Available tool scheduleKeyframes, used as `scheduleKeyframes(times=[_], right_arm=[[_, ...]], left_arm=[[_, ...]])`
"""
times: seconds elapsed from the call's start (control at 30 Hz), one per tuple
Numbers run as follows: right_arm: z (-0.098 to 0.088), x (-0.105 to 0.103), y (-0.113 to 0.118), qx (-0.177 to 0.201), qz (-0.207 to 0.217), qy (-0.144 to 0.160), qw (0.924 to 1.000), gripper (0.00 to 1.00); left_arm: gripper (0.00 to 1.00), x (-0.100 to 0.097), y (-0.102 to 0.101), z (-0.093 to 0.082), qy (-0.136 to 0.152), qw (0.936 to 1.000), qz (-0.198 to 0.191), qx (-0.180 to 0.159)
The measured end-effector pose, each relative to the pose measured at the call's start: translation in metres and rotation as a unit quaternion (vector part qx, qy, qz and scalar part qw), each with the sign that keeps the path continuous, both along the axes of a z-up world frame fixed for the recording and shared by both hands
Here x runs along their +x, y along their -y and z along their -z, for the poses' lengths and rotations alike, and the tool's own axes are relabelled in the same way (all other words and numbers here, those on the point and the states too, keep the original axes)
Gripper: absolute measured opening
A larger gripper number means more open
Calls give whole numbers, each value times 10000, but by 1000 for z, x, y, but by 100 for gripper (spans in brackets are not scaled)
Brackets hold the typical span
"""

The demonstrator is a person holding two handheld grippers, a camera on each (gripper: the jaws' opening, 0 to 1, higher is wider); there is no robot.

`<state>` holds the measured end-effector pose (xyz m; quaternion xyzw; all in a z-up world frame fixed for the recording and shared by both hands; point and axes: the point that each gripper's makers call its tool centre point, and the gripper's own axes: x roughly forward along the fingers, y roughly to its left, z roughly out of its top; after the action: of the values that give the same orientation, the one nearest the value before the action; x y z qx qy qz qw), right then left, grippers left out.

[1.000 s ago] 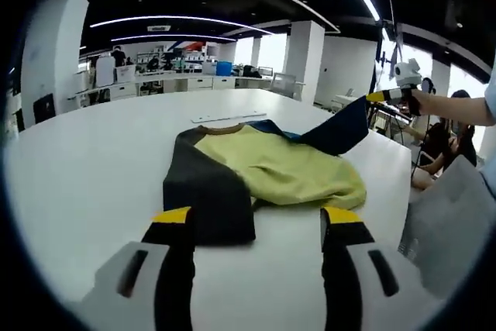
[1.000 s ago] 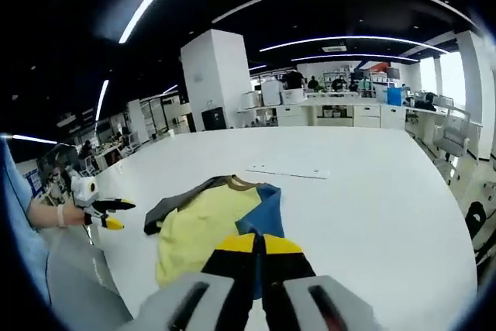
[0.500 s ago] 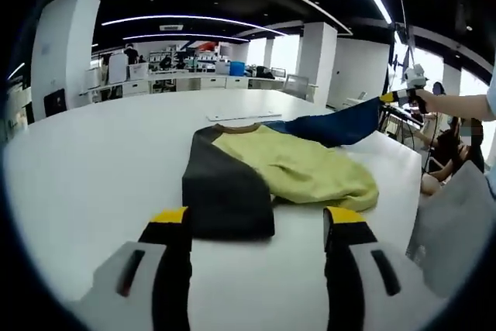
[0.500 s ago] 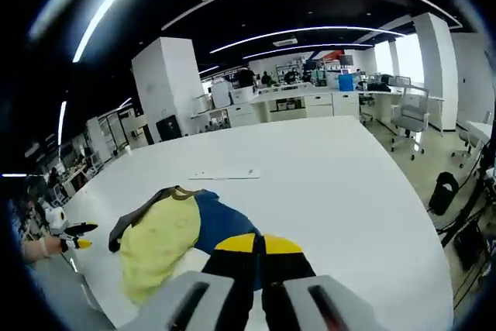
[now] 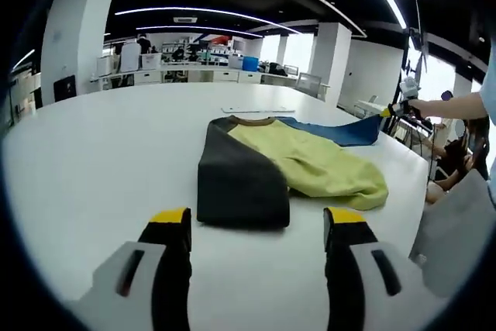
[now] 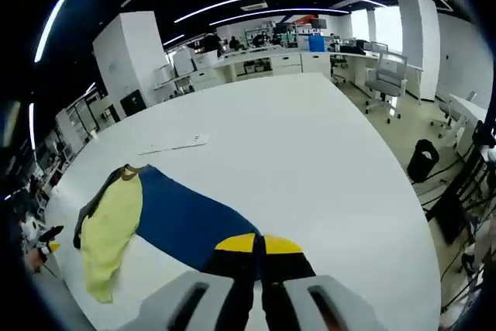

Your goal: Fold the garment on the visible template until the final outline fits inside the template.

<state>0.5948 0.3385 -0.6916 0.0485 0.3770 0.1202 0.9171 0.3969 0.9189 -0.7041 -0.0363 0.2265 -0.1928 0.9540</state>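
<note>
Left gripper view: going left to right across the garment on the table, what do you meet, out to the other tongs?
Dark grey sleeve folded flat → yellow-green body panel → blue sleeve stretched out sideways → right tongs gripping the sleeve's end.

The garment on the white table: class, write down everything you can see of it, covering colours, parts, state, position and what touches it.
The garment is a soft knit top in three colours: a yellow-green body, a dark grey sleeve folded flat at its near side, and a blue sleeve pulled out straight. A brown neckband shows at its far end. It lies partly bunched on the white table. The right claw is shut on the blue sleeve's end; the left claw hovers open, apart from it.
</note>
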Motion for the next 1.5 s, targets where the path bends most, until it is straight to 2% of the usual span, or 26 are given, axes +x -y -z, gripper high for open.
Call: scheduleKeyframes(times=[0.2,0.3,0.47,0.8,0.9,0.93,0.97,1.03,1.2,1.33,1.5], right_arm=[[31,20,20,-335,140,-362,9987,0],[44,26,24,-323,236,-484,9980,0],[65,24,31,-580,236,-733,9953,0],[72,30,36,-691,341,-691,9946,0],[75,33,39,-895,250,-725,9930,0],[74,34,38,-893,263,-687,9933,0],[70,39,34,-837,204,-481,9951,0],[68,42,32,-742,348,-466,9955,0],[66,57,23,-699,308,-328,9965,0],[73,63,18,-877,147,-414,9952,0],[84,54,22,-1111,62,-595,9920,0]], left_arm=[[66,-1,-5,3,-57,9999,-103,59],[66,-1,-6,5,-102,9998,-145,75],[66,-2,-7,10,-188,9996,-186,85],[65,-2,-14,12,-222,9991,-364,-39],[65,-2,-17,12,-230,9989,-407,-51],[65,-2,-17,12,-232,9989,-409,-53],[65,-2,-17,12,-242,9989,-406,-47],[65,-2,-17,13,-251,9988,-408,-51],[65,-2,-16,14,-272,9988,-398,-34],[64,-2,-17,15,-293,9987,-414,-30],[64,-1,-18,15,-289,9987,-426,-21]])
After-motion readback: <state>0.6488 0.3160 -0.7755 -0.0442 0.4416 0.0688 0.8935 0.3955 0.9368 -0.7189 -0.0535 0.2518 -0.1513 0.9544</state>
